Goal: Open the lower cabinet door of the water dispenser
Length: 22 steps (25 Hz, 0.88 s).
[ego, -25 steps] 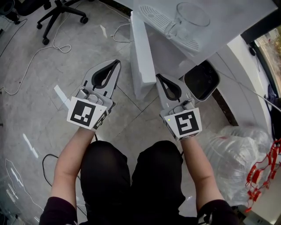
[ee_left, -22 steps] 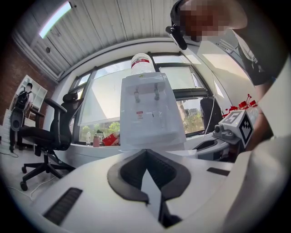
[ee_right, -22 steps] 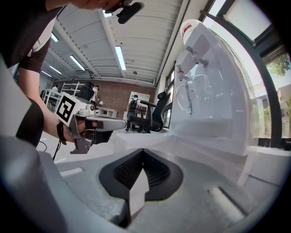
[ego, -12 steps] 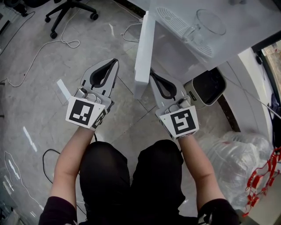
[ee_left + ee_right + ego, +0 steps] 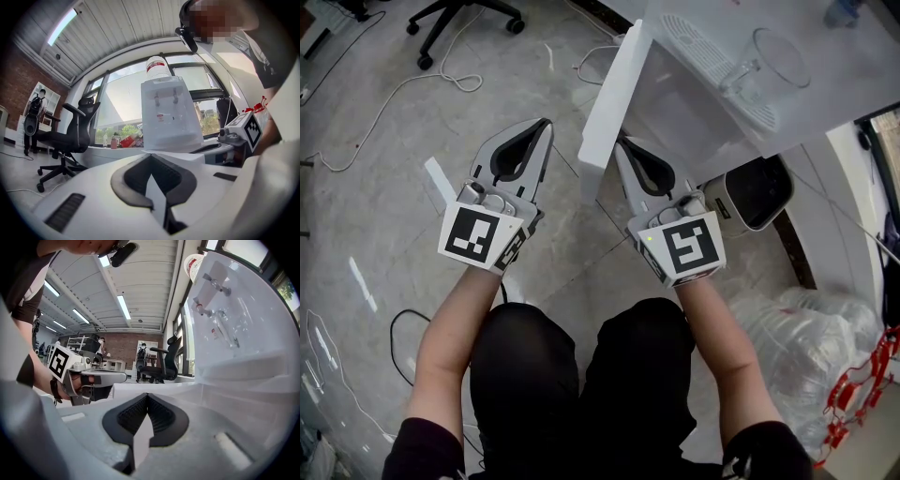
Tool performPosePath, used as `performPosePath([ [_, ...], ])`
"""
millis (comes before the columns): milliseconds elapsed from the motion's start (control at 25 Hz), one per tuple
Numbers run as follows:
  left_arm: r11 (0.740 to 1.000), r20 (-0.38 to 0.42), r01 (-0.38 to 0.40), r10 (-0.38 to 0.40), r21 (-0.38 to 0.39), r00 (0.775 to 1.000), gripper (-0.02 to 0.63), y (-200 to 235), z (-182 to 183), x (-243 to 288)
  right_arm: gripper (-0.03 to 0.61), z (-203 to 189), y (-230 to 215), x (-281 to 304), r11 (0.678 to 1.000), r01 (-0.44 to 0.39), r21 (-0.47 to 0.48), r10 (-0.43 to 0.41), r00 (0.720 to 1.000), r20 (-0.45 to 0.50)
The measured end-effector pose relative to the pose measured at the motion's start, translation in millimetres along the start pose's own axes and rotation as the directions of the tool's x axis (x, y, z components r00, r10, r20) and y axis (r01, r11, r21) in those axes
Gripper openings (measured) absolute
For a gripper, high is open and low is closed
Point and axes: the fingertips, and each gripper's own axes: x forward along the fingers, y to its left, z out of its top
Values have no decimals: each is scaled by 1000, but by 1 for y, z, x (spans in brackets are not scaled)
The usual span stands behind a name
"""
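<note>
The flat white cabinet door [image 5: 609, 94] stands partly open; your closed, empty right tool [image 5: 622, 143] is just beside it. Swing it wider.

1 black office chair [image 5: 464, 23] stands at the upper left, with a white cable [image 5: 384, 103] looping across the grey tiled floor [image 5: 375, 216] below it. 1 dark-mouthed bin [image 5: 750, 192] sits at right, and 1 clear plastic bag [image 5: 811, 352] lies at lower right.
</note>
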Motion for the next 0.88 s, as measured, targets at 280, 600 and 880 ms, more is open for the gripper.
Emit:
performPosePath([
  [280, 999, 8, -39, 39, -23, 999, 6, 18, -7, -4, 5, -3, 9, 18, 1000, -25, -14, 24, 999, -24],
  [600, 996, 8, -90, 90, -24, 996, 6, 45, -11, -18, 5, 0, 22, 45, 997, -61, -44, 60, 998, -22],
  [880, 992, 1, -123, 123, -20, 992, 6, 64, -13, -30, 5, 2, 28, 66, 998, -62, -18, 62, 998, -4],
])
